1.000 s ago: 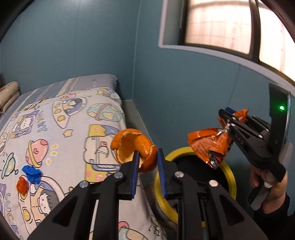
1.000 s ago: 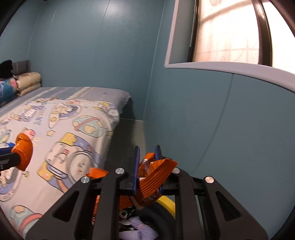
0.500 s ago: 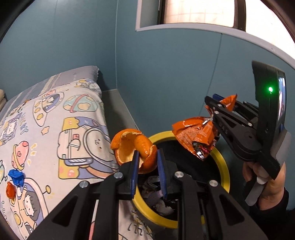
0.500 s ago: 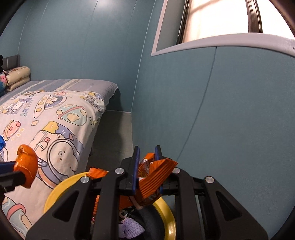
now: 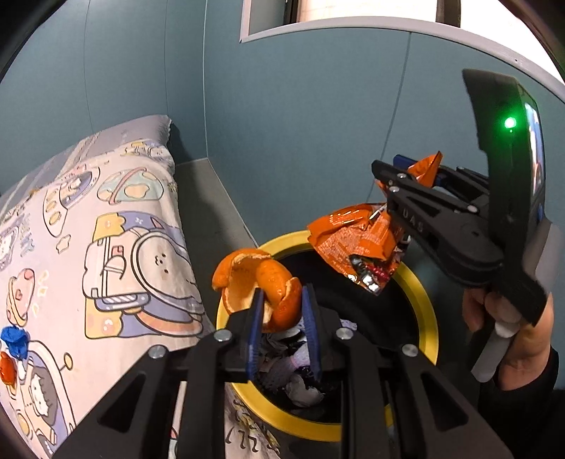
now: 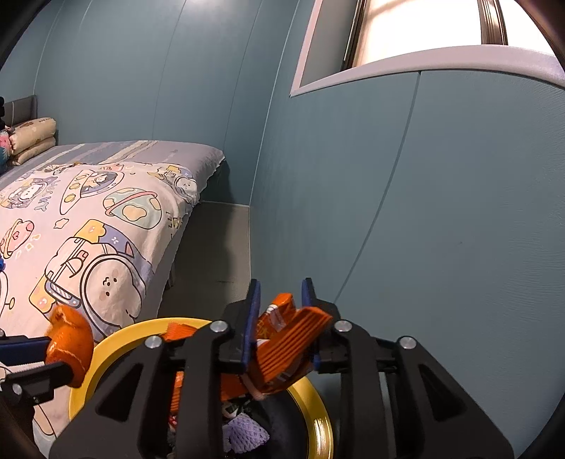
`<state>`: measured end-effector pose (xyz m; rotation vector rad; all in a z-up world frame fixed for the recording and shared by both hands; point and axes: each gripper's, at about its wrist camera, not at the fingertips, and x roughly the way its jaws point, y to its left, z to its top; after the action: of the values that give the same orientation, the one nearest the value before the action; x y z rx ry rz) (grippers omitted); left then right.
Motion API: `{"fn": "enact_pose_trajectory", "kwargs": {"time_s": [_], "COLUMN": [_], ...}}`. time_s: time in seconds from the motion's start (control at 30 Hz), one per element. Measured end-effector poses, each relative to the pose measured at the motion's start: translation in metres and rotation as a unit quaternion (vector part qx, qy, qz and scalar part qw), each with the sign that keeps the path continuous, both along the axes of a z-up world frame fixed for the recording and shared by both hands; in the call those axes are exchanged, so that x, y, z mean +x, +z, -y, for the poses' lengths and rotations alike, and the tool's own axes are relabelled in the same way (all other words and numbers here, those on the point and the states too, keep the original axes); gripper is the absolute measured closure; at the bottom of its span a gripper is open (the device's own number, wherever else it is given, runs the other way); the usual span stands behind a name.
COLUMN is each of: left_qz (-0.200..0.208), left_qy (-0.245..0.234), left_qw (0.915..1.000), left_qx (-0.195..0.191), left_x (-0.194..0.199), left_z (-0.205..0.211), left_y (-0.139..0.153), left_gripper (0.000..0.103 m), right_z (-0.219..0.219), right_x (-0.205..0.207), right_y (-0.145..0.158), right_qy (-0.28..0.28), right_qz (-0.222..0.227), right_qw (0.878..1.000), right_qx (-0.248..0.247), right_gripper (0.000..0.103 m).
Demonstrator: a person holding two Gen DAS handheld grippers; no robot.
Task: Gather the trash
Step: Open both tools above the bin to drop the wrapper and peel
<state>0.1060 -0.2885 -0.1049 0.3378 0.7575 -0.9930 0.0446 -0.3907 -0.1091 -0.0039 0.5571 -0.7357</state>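
Observation:
My left gripper is shut on an orange peel and holds it above the near left rim of a yellow-rimmed trash bin. My right gripper is shut on a crumpled orange snack wrapper. In the left wrist view the wrapper hangs over the bin's far side. The bin holds crumpled paper and other trash. The peel shows at the left of the right wrist view.
A bed with a cartoon quilt lies left of the bin. A blue scrap and an orange scrap lie on it. A teal wall stands close behind the bin, with a window above.
Both grippers moved forward and tilted down over the bin, which now fills more of both views. Each still holds its item.

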Motion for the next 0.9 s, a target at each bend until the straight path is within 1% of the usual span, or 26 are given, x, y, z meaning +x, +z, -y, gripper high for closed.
{"fn": "enact_pose_trajectory", "kwargs": {"time_s": [0.03, 0.07, 0.13, 0.2, 0.43, 0.53, 0.63, 0.77, 0.9], "left_qz": [0.002, 0.004, 0.011, 0.014, 0.009, 0.016, 0.021, 0.031, 0.040], "left_qy": [0.002, 0.001, 0.006, 0.009, 0.036, 0.051, 0.072, 0.101, 0.134], "left_qw": [1.0000, 1.0000, 0.9998, 0.9997, 0.9988, 0.9980, 0.9965, 0.9935, 0.9894], "left_qx": [-0.003, -0.005, -0.014, -0.018, -0.030, -0.033, -0.038, -0.042, -0.040], "left_x": [0.001, 0.002, 0.001, 0.005, 0.021, 0.028, 0.040, 0.055, 0.069], "left_z": [-0.001, -0.002, -0.006, -0.007, -0.025, -0.035, -0.050, -0.072, -0.097], "left_y": [0.000, 0.000, 0.003, 0.005, 0.014, 0.019, 0.026, 0.034, 0.036], "left_gripper": [0.079, 0.076, 0.055, 0.055, 0.055, 0.055, 0.055, 0.054, 0.051], "right_z": [0.001, 0.002, 0.003, 0.005, 0.000, -0.006, -0.017, -0.032, -0.053], "right_x": [0.000, 0.000, -0.001, -0.002, -0.004, -0.002, 0.004, 0.017, 0.038], "right_y": [0.000, 0.000, 0.001, 0.003, 0.013, 0.020, 0.028, 0.038, 0.047], "right_qy": [-0.002, -0.005, -0.011, -0.014, -0.009, 0.002, 0.021, 0.059, 0.098], "right_qz": [0.000, 0.001, 0.002, 0.006, 0.023, 0.034, 0.043, 0.060, 0.066], "right_qw": [1.000, 1.000, 1.000, 1.000, 1.000, 0.999, 0.999, 0.996, 0.993], "right_qx": [0.002, 0.002, 0.003, 0.006, 0.007, 0.010, 0.007, 0.013, 0.016], "right_gripper": [0.071, 0.066, 0.062, 0.059, 0.059, 0.059, 0.058, 0.052, 0.050]}}
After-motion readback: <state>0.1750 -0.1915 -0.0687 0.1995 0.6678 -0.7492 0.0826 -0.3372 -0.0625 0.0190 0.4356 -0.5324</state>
